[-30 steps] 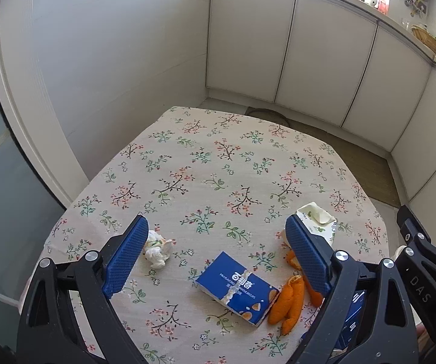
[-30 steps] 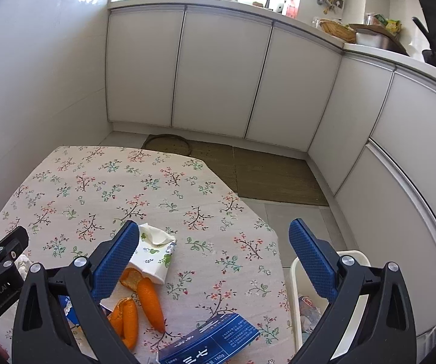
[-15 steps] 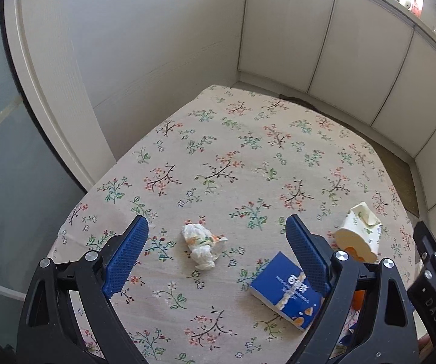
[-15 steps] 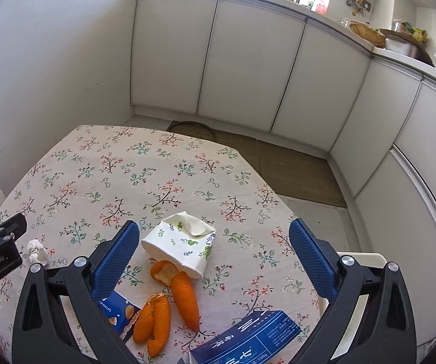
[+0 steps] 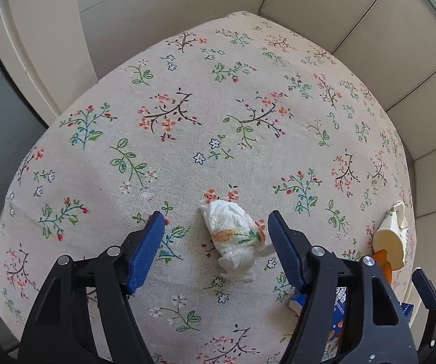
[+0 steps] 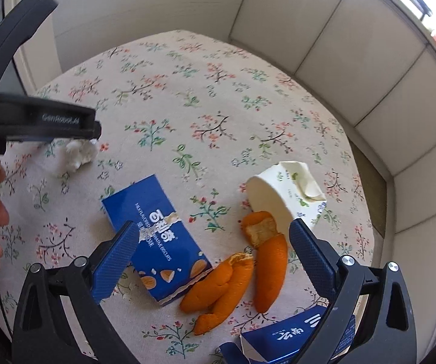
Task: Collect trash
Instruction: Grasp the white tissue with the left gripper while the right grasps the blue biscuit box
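Note:
A crumpled white tissue lies on the floral tablecloth, between the fingers of my open left gripper, closer to the right finger. It also shows in the right wrist view, partly under the left gripper's body. My right gripper is open above a torn blue biscuit box and orange peels. A crushed paper cup lies on its side just beyond the peels; it also shows in the left wrist view.
A second blue box lies at the near table edge under my right finger. White cabinet fronts run behind the table and a wall stands to its left. The table edge drops off at the right.
Both grippers have moved down and closer to the table. The left one has shifted left, so the tissue now sits between its fingers. The right one now hovers over the box and peels.

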Tool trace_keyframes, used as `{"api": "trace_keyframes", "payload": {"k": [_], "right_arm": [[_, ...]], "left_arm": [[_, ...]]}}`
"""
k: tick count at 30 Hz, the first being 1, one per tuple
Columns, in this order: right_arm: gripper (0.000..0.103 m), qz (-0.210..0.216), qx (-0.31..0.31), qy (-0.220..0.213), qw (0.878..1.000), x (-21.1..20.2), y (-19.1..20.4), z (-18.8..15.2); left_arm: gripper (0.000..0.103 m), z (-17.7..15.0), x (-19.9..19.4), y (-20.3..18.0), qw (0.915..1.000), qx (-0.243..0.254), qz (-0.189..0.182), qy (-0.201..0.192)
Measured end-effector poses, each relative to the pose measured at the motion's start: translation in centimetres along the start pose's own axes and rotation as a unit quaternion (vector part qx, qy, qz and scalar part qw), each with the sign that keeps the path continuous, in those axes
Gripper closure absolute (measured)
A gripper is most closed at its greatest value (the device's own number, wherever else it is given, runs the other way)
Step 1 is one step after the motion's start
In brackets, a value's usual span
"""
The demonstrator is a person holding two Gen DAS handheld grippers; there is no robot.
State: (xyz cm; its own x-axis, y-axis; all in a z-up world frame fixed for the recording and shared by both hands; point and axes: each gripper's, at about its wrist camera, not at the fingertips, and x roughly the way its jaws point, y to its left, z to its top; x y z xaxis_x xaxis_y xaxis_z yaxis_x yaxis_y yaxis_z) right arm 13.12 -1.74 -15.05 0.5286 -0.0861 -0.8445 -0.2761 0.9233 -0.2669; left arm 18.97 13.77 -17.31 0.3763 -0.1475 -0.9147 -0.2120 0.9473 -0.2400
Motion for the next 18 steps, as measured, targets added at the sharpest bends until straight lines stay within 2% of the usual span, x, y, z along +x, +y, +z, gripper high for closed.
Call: {"api": "trace_keyframes", "payload": {"k": [4, 5, 6, 9, 13, 15, 16, 17, 18], "right_arm": [[0.007, 0.017, -0.031, 0.015, 0.999, 1.3, 1.2, -0.3], [0.007, 0.017, -0.037, 0.017, 0.999, 1.6, 1.4, -0.2], [0.007, 0.019, -0.046, 0.018, 0.999, 1.9, 1.8, -0.2], [0.007, 0.024, -0.060, 0.015, 0.998, 2.3, 2.5, 0.0], [0.007, 0.036, -0.076, 0.025, 0.996, 2.6, 3.3, 0.3], [0.011, 0.043, -0.089, 0.038, 0.994, 3.1, 3.8, 0.2], [0.022, 0.054, -0.092, 0.047, 0.993, 3.4, 4.0, 0.1], [0.038, 0.075, -0.083, 0.047, 0.993, 3.4, 4.0, 0.1], [0.042, 0.090, -0.074, 0.049, 0.992, 3.4, 3.8, 0.2]], "left_arm": [[0.051, 0.2, 0.6, -0.3, 0.9999, 0.011, -0.008, 0.007], [0.063, 0.2, 0.7, -0.4, 0.9997, 0.016, -0.017, 0.010], [0.068, 0.3, 0.7, -0.6, 0.9993, 0.019, -0.027, 0.015], [0.070, 0.2, 0.3, -0.9, 0.9993, 0.030, -0.020, 0.008], [0.074, 0.3, -0.7, 0.3, 0.9995, 0.006, -0.031, -0.001], [0.074, 0.4, -1.6, 1.0, 0.9990, -0.008, -0.043, -0.006], [0.074, 0.4, -2.1, 1.2, 0.9987, -0.011, -0.048, -0.009], [0.074, 0.4, -2.7, 1.4, 0.9984, -0.014, -0.053, -0.014], [0.074, 0.4, -3.3, 1.5, 0.9981, -0.016, -0.056, -0.019]]}}
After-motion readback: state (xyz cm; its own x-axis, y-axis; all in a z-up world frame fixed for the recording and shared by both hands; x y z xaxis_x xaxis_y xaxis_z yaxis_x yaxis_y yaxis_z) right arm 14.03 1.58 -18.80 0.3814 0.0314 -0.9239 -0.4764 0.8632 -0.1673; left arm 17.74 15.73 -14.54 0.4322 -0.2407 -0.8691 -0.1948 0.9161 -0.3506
